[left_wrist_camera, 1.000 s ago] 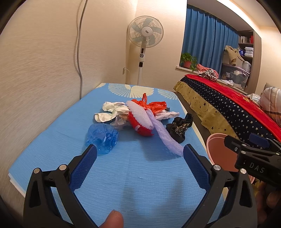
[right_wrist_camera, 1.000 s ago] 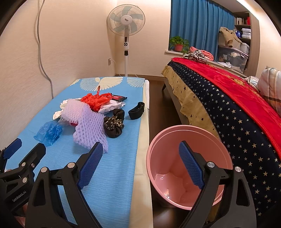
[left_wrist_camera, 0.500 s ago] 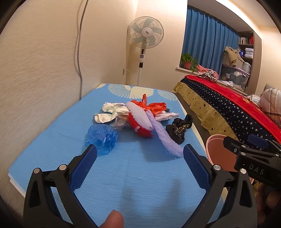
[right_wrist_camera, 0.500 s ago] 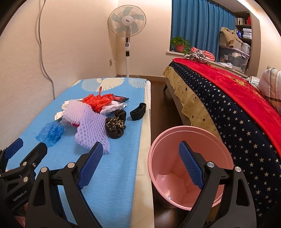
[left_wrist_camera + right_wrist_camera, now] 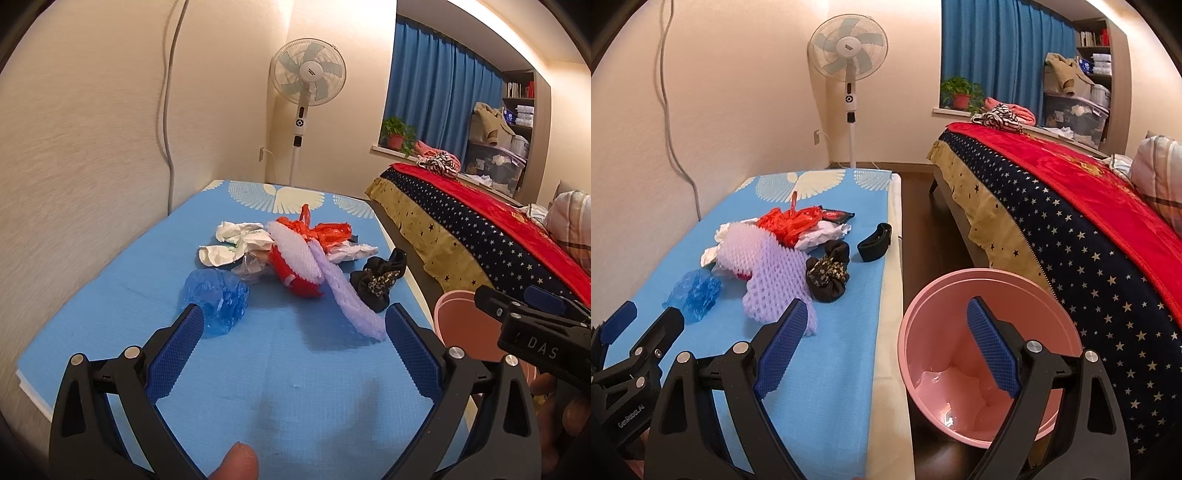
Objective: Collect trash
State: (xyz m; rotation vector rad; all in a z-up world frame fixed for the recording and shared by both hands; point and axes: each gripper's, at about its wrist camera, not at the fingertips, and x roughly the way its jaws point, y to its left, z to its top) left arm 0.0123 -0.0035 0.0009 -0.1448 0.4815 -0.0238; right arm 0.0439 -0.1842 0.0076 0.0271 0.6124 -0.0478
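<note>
Both my left gripper [image 5: 293,328] and right gripper [image 5: 886,319] gape wide, empty; foam netting [image 5: 775,269] hides the red wrapper [image 5: 295,277] beneath.

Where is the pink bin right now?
In the right wrist view, the pink bin stands on the floor between the blue-covered table and the bed.
</note>
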